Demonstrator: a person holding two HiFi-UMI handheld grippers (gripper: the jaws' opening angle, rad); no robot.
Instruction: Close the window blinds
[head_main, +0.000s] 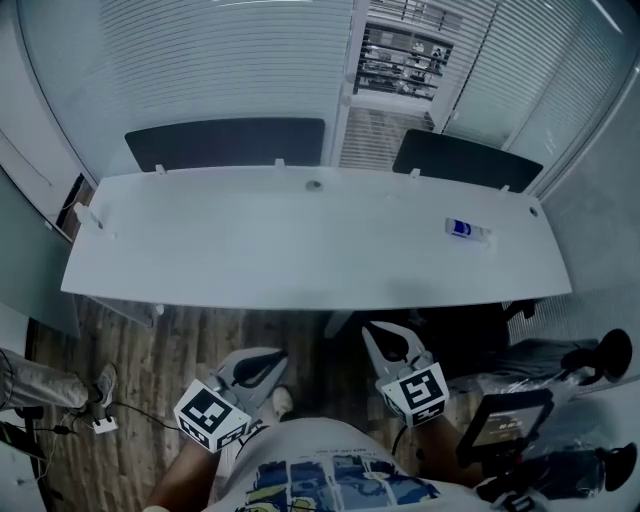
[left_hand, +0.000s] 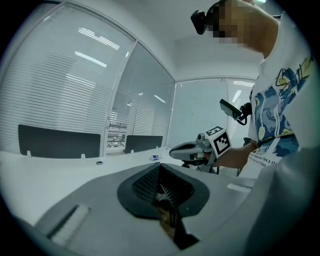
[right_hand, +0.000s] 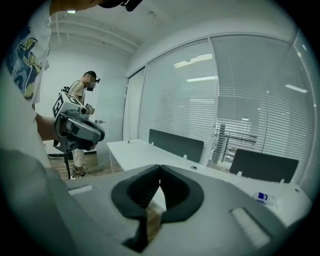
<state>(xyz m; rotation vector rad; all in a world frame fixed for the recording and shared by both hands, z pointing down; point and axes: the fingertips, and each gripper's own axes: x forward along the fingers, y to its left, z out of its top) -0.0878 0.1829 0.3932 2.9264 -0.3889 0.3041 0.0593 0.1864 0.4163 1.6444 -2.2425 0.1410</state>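
Note:
White slatted blinds (head_main: 200, 70) hang down over the glass wall behind the desk. In a narrow middle pane (head_main: 398, 60) I can see through to shelving beyond. More blinds (head_main: 530, 90) cover the panes to the right. Both grippers hang low on the near side of the desk, far from the blinds. My left gripper (head_main: 268, 360) is shut with nothing in it; its jaws meet at the tip (left_hand: 160, 166). The right gripper (head_main: 380, 335) is also shut and empty (right_hand: 160, 167). Each gripper shows in the other's view: the right gripper (left_hand: 192, 149) and the left gripper (right_hand: 80, 130).
A long white desk (head_main: 300, 250) stands between me and the glass wall, with two dark divider panels (head_main: 225, 143) (head_main: 465, 158) at its back edge. A small white-and-blue object (head_main: 466, 229) lies at its right. A stand with a screen (head_main: 510, 420) is at my right. Another person (right_hand: 82, 100) stands left.

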